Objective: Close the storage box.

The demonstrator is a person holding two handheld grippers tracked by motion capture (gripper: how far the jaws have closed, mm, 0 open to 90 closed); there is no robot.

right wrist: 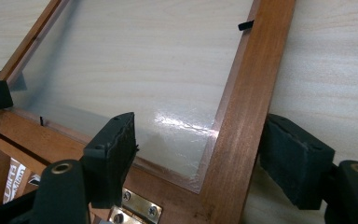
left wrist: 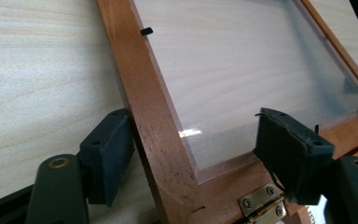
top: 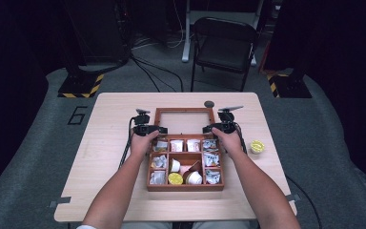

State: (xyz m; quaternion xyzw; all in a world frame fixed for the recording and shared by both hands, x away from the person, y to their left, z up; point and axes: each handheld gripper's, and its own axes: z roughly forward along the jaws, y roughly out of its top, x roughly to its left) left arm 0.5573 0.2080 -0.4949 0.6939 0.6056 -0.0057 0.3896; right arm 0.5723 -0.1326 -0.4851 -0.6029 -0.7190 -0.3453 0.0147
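Lid (top: 184,120) of the wooden box (top: 185,187) lies folded open flat on the table (top: 105,143), just behind the compartments, joined to the box's back edge by brass hinges (left wrist: 261,201); it is a wooden frame around a clear pane, with its long axis running across the table from left to right and its free edge pointing away from the person. The left gripper (left wrist: 193,158) straddles the lid's left rail near the hinge corner: one jaw lies outside against the wood, the other stands over the pane well clear of the rail, so the fingers are apart and not clamped. The right gripper (right wrist: 214,156) mirrors this on the right rail, with its outer jaw just beside the wood and its inner jaw over the pane, also apart. I judge the step in hand to be taking hold of the lid by both side rails, to swing it on its hinges. The next move calls for both pairs of jaws to close evenly on the rails, then rise together so the frame does not twist. The box holds packets and small cups; another small yellow cup (top: 257,146) sits apart at the right.
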